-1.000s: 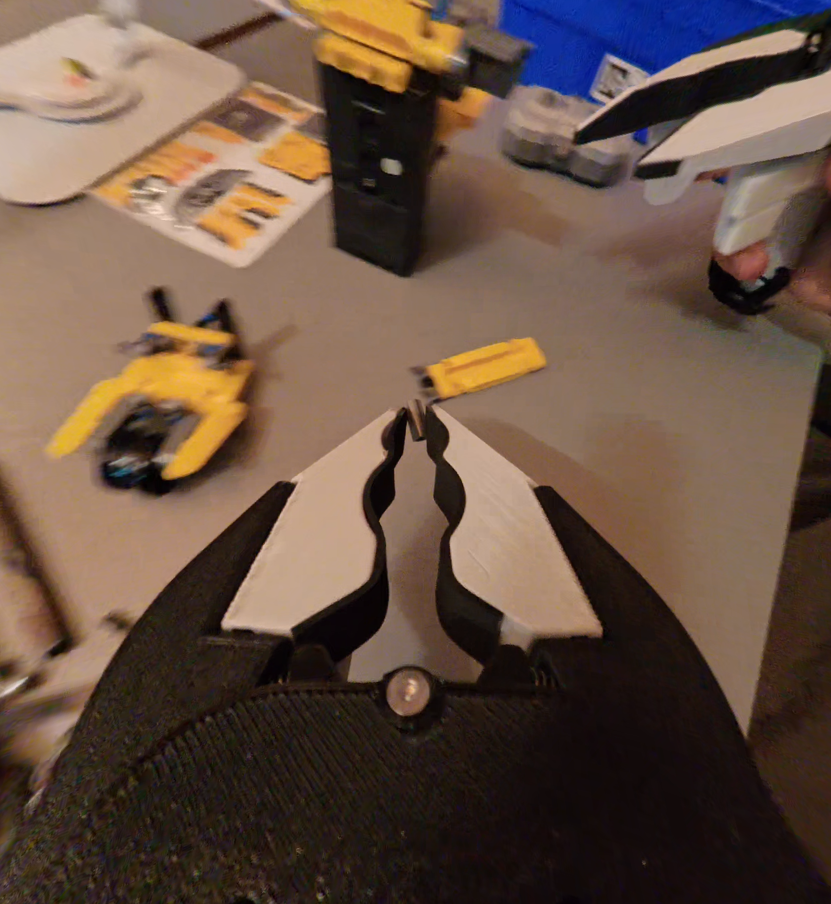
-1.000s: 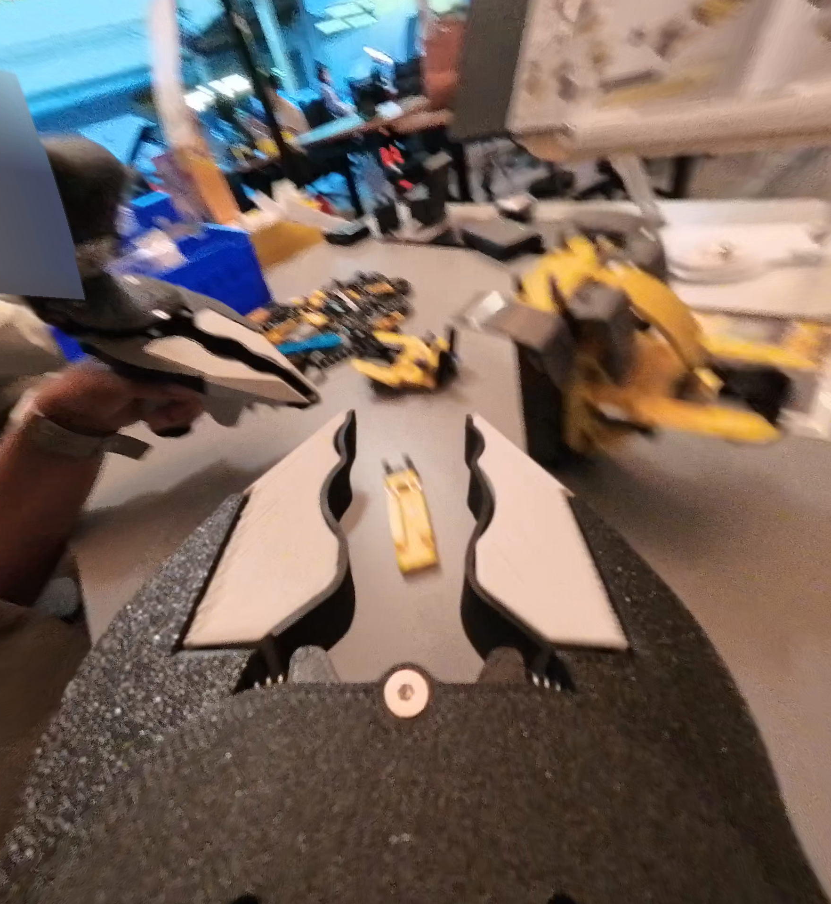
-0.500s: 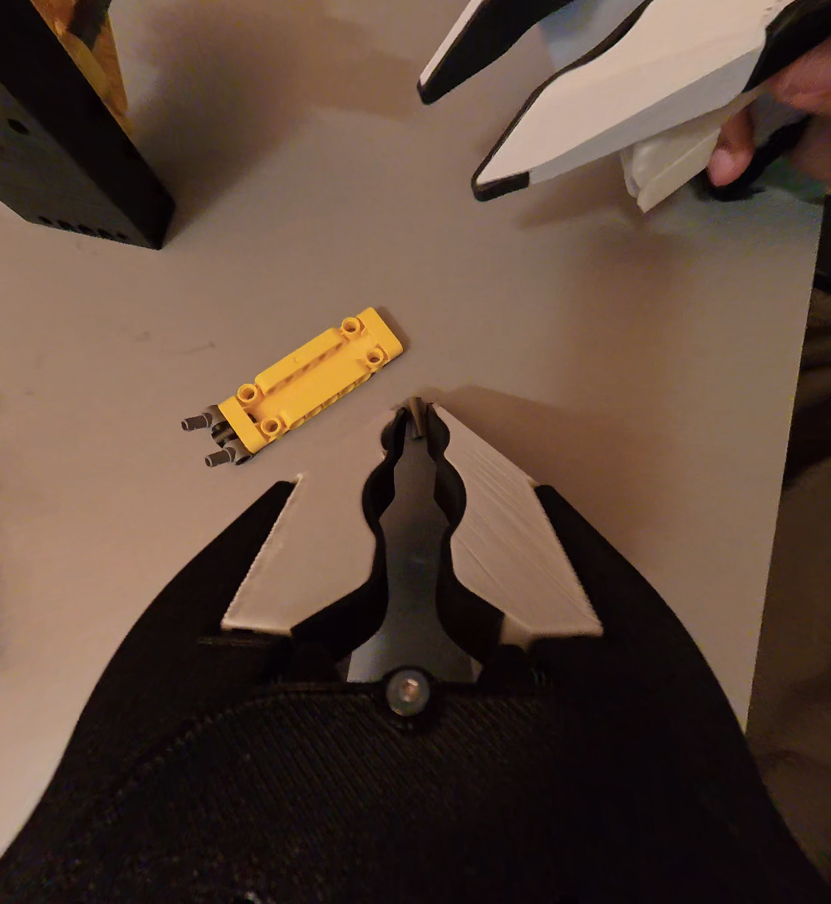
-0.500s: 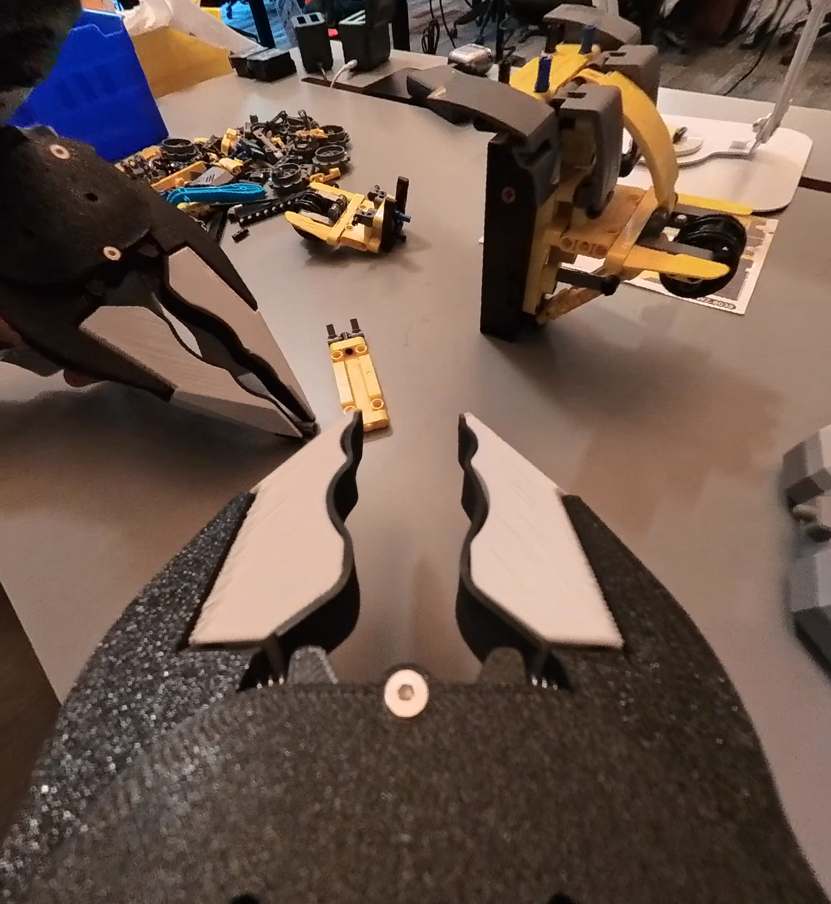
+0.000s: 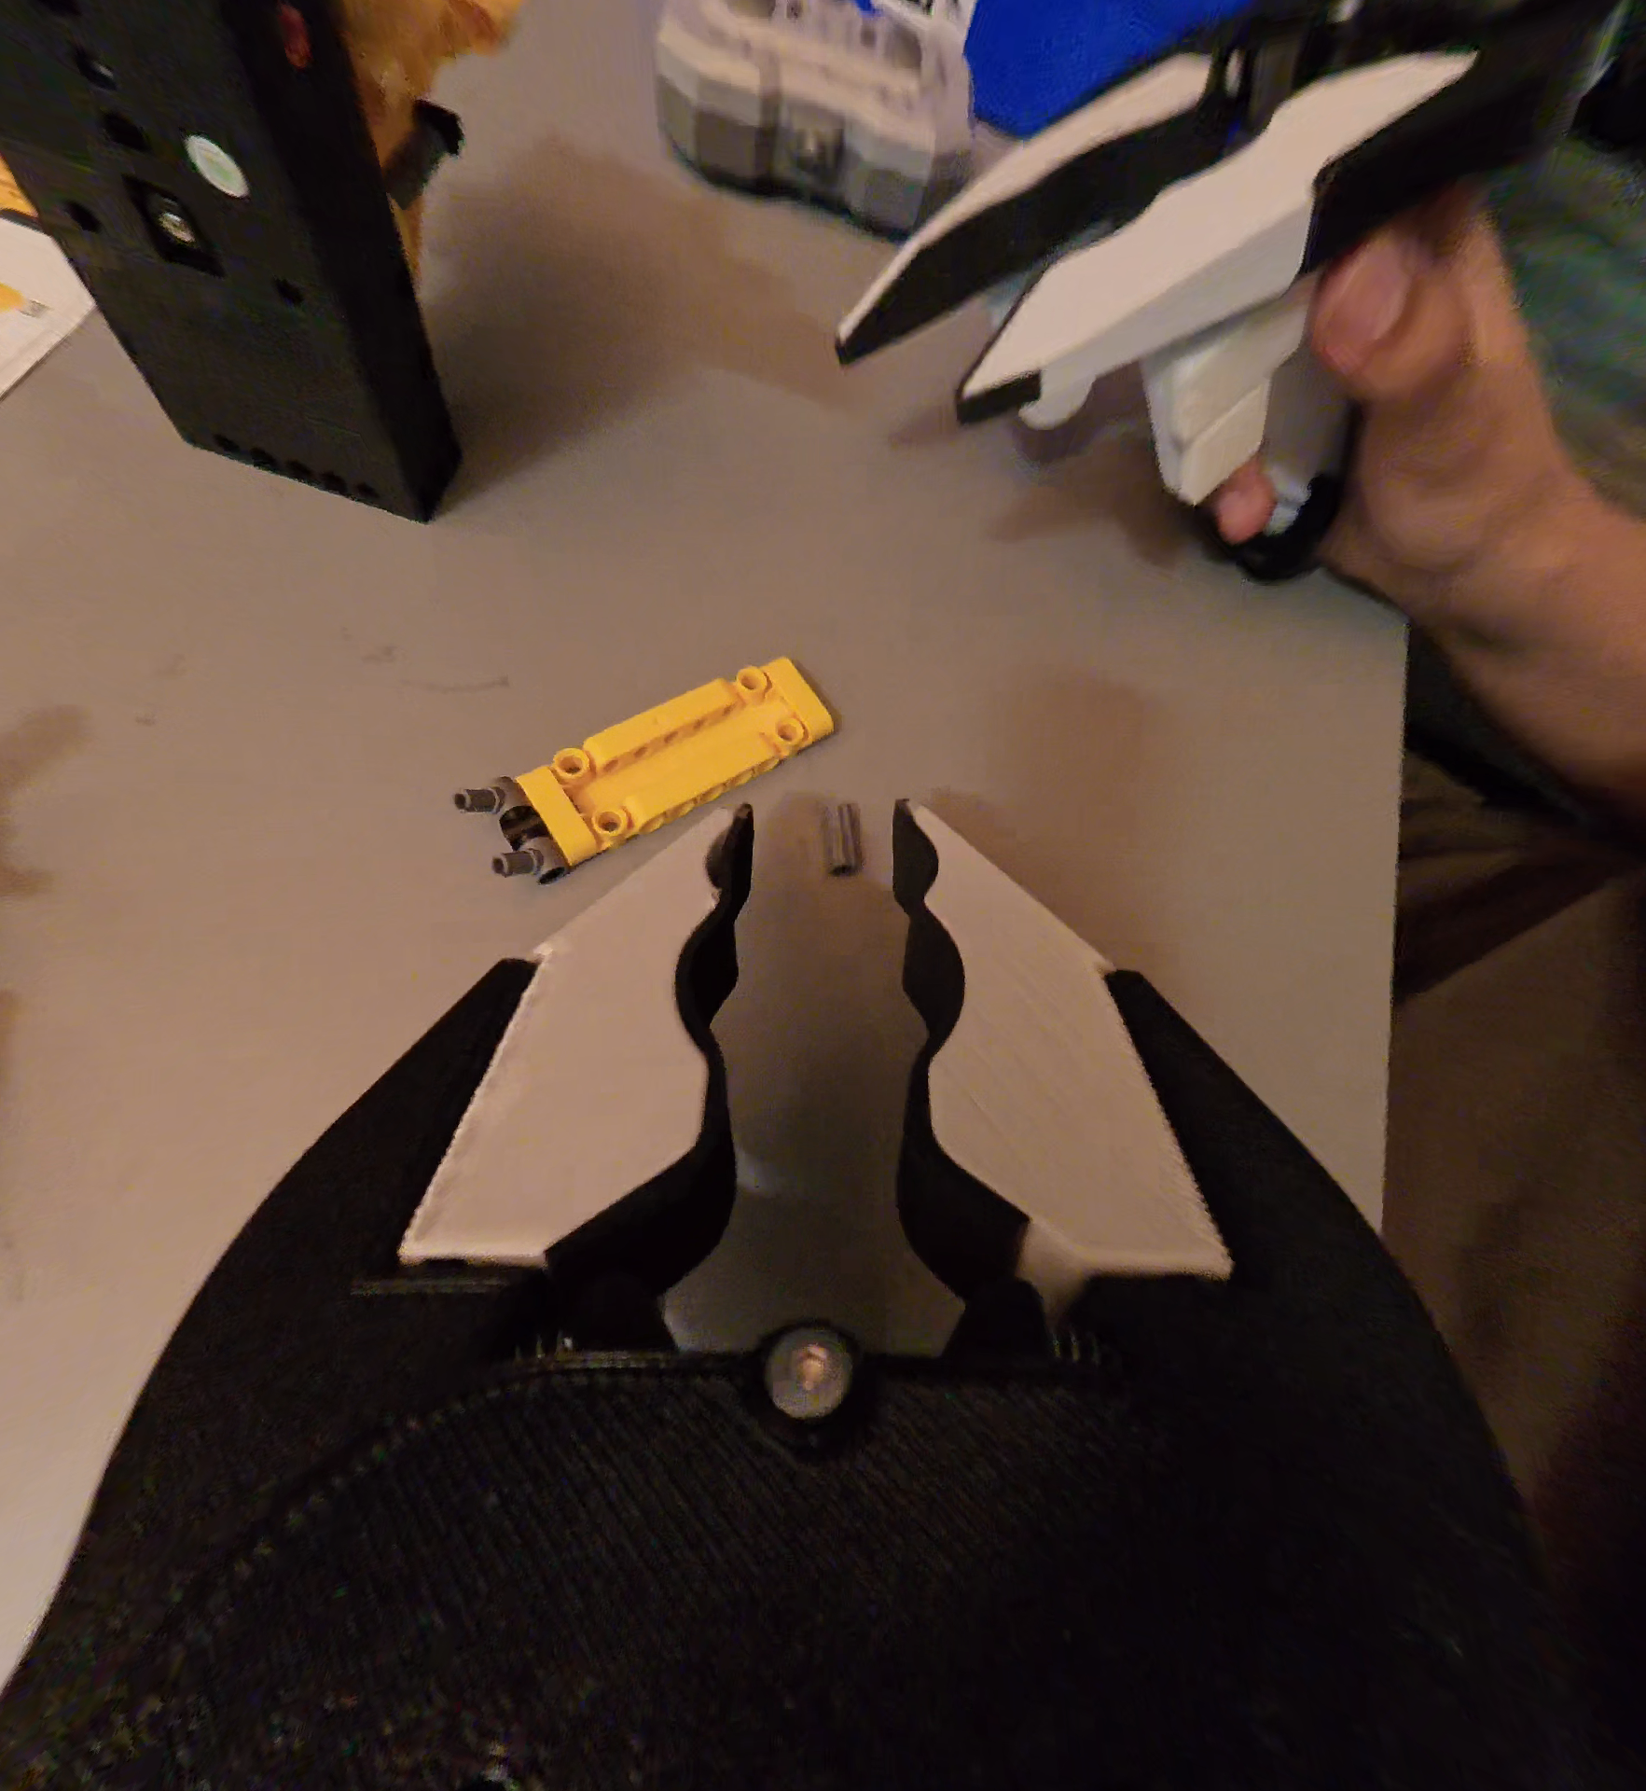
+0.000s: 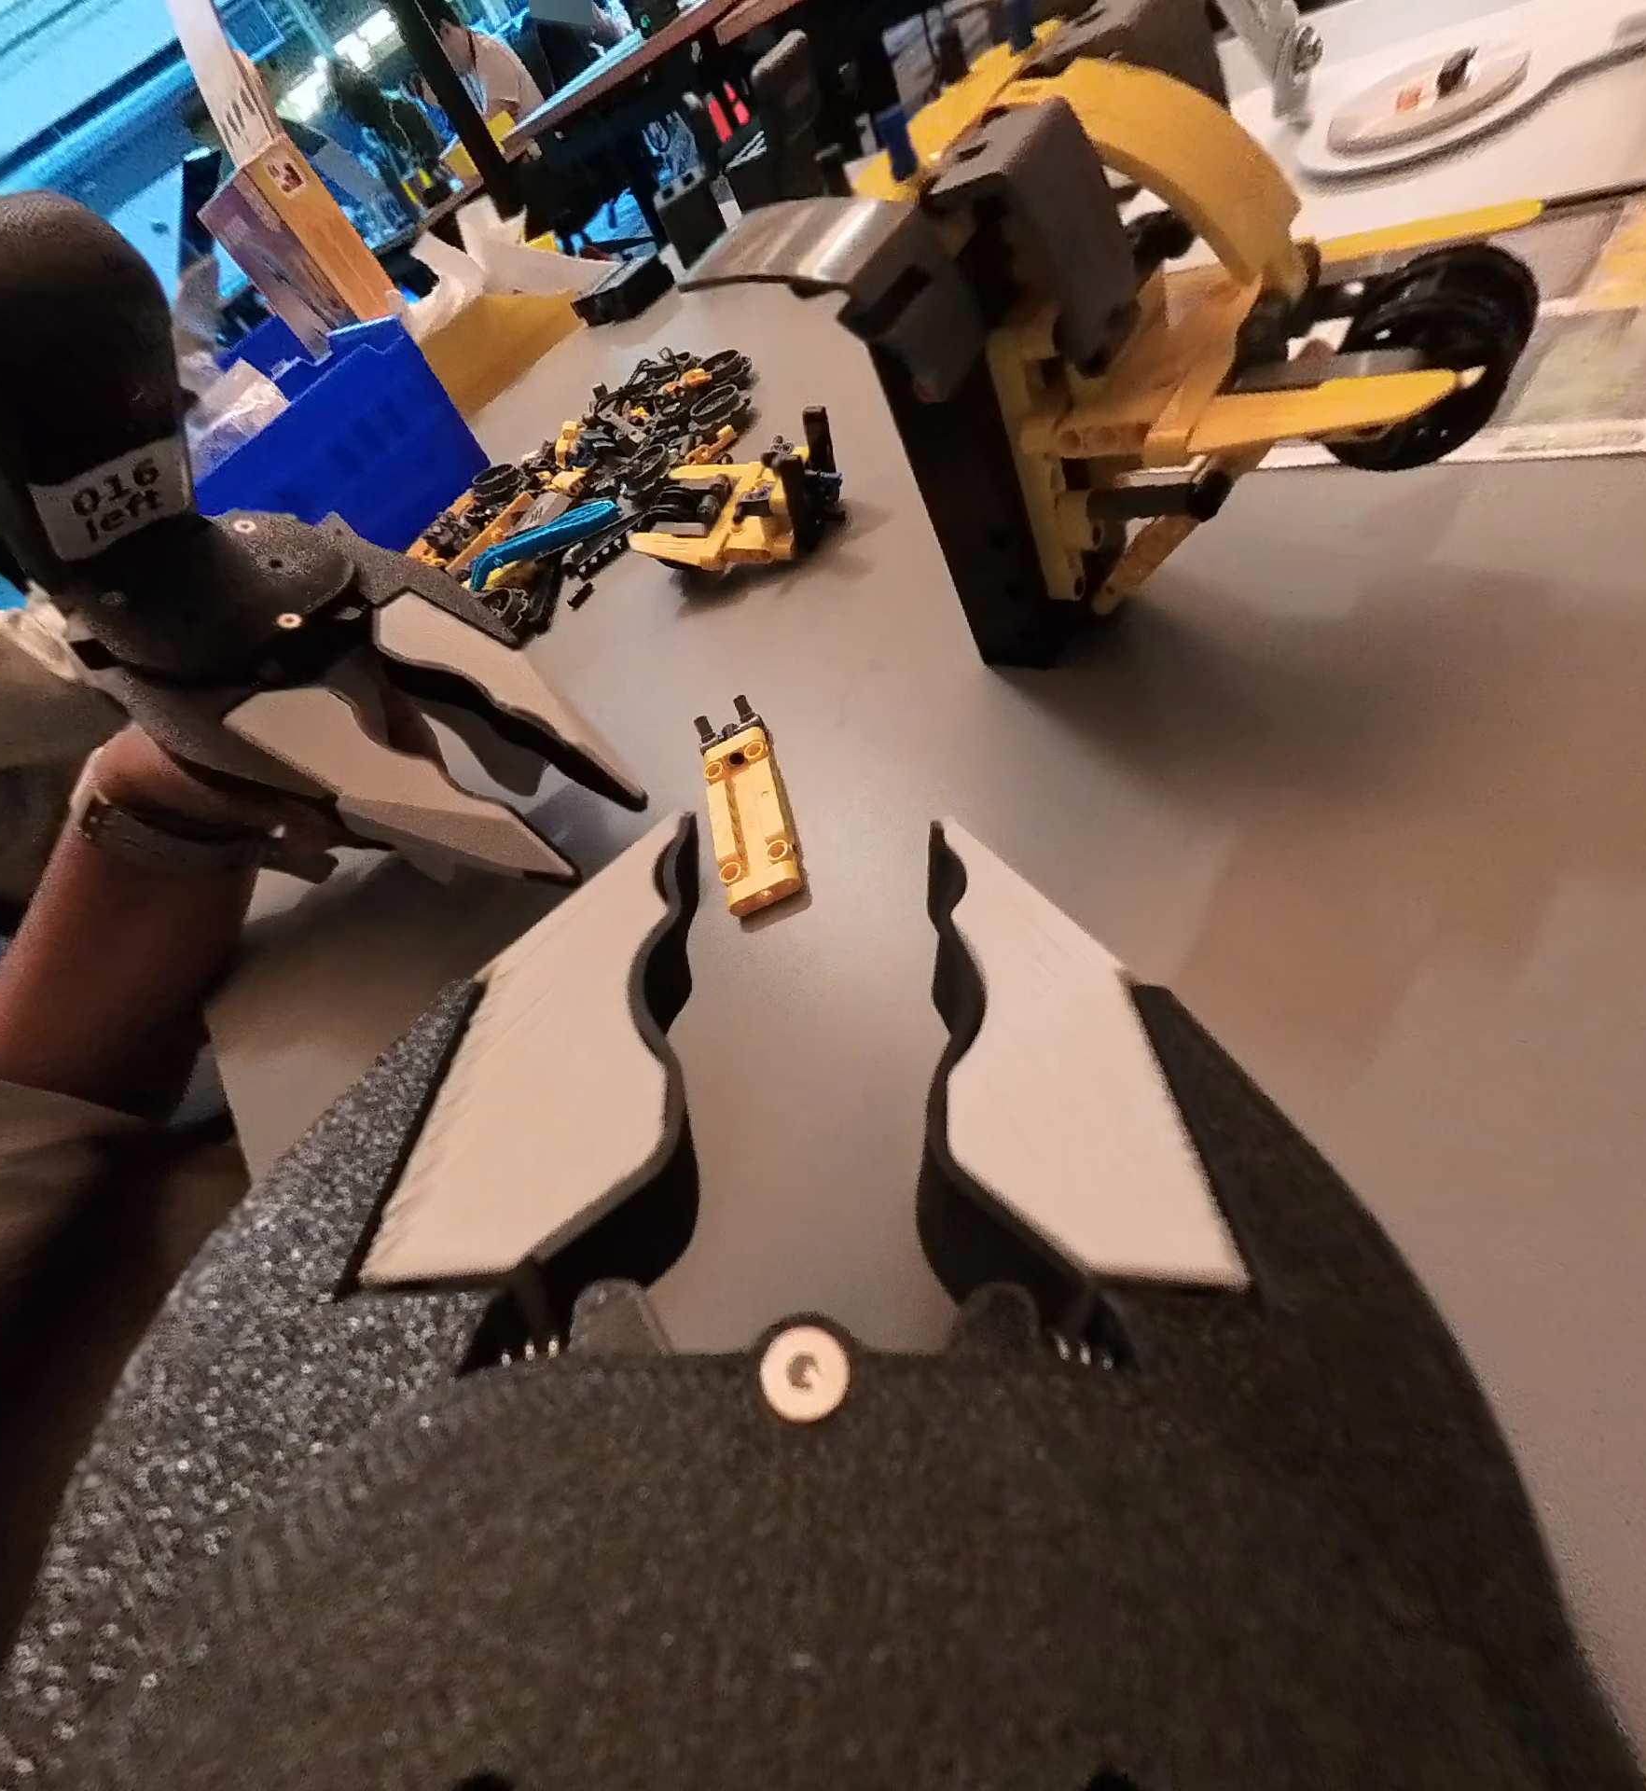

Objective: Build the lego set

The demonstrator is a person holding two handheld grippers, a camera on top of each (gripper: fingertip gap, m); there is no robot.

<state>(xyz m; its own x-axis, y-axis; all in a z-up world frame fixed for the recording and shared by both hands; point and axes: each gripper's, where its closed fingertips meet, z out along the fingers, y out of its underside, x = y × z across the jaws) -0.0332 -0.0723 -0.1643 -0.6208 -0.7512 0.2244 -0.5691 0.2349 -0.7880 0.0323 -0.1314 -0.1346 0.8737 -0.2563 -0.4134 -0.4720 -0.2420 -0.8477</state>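
Observation:
A flat yellow panel (image 5: 673,751) with two grey pins at one end lies on the grey table (image 5: 218,678). My left gripper (image 5: 821,824) is open just to its right. A small grey pin (image 5: 840,839) lies loose on the table between its fingertips. My right gripper (image 6: 809,833) is open and empty, low over the table, with the yellow panel (image 6: 751,824) just ahead of its left fingertip. It also shows in the left wrist view (image 5: 945,339), held by a hand. The left gripper (image 6: 605,838) also shows in the right wrist view, beside the panel.
A black stand (image 6: 974,504) holding a yellow and grey wheeled model (image 6: 1187,320) rises beyond the panel. A pile of loose parts (image 6: 605,465) and a small yellow assembly (image 6: 741,523) lie farther back. A blue bin (image 6: 344,426), an instruction sheet (image 6: 1623,339) and a grey block (image 5: 799,107) are around. The table edge (image 5: 1395,872) is near on the right.
My left gripper has opened and let go of the small grey pin, which now lies on the table between its tips. The right gripper stays open and has drawn back slightly.

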